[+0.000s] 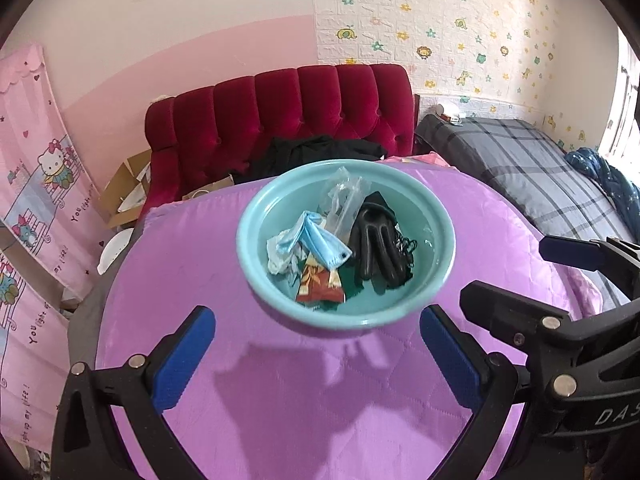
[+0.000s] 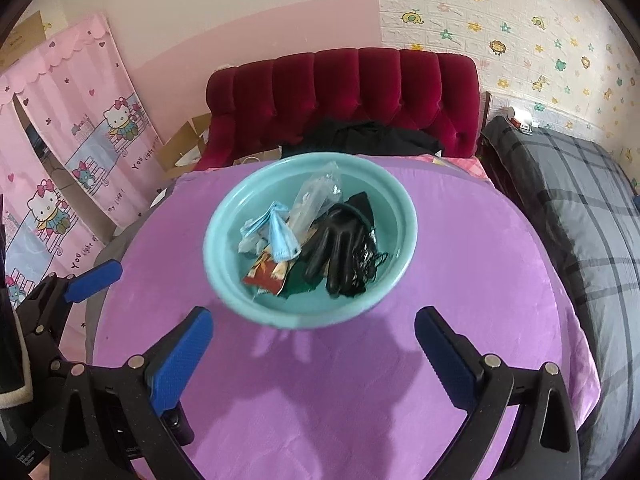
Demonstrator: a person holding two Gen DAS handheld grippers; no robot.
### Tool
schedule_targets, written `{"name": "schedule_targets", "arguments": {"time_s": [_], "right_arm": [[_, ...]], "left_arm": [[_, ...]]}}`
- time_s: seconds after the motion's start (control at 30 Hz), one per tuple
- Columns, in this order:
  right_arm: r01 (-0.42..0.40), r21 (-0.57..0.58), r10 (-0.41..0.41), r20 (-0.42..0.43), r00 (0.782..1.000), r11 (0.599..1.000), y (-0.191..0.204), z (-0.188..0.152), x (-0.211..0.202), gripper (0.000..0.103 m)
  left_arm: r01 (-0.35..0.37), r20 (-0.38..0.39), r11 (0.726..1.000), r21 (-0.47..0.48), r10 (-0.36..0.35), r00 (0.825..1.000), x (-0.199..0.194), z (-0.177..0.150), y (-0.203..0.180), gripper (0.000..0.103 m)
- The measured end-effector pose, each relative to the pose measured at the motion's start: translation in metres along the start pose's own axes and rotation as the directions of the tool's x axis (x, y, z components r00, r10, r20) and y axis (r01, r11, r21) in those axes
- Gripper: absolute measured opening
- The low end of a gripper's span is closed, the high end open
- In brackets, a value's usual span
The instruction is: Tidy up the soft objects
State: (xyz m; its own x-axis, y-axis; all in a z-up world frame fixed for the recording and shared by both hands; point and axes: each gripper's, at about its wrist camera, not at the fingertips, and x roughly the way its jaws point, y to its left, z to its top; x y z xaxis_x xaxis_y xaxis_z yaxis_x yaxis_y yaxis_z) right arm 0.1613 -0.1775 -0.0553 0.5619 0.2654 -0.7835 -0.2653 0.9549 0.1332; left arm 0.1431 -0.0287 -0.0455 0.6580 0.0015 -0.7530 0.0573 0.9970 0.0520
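Hovering with jaws spread and empty, the left gripper (image 1: 316, 344) and right gripper (image 2: 312, 344) face a teal bowl (image 1: 248, 256) on the purple cover (image 1: 280, 400), where a glove (image 1: 374, 240), mask (image 1: 320, 242) and bag (image 1: 344, 200) lie heaped, likely gathered for sorting.

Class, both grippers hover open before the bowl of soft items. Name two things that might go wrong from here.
1. The black glove lies tangled against a dark cord; lifting one may drag out the other.
2. The clear plastic bag overlaps the blue mask, so open jaws might pinch both together.
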Motion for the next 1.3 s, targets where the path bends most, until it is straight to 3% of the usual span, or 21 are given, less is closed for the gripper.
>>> {"name": "schedule_targets", "arguments": {"time_s": [0.57, 0.83, 1.3], "right_arm": [[0.018, -0.041, -0.015, 0.069, 0.997, 0.999, 0.012, -0.061, -0.024, 0.103], [0.018, -0.047, -0.016, 0.048, 0.999, 0.999, 0.013, -0.087, -0.017, 0.103], [0.004, -0.053, -0.002, 0.028, 1.0, 0.999, 0.015, -0.092, -0.011, 0.103]], "left_arm": [[-0.041, 0.025, 0.999, 0.002, 0.041, 0.999, -0.021, -0.055, -0.012, 0.103], [-0.056, -0.004, 0.998, -0.021, 0.055, 0.998, -0.017, -0.081, -0.014, 0.103], [-0.045, -0.03, 0.997, -0.057, 0.043, 0.999, -0.015, -0.086, -0.012, 0.103]]}}
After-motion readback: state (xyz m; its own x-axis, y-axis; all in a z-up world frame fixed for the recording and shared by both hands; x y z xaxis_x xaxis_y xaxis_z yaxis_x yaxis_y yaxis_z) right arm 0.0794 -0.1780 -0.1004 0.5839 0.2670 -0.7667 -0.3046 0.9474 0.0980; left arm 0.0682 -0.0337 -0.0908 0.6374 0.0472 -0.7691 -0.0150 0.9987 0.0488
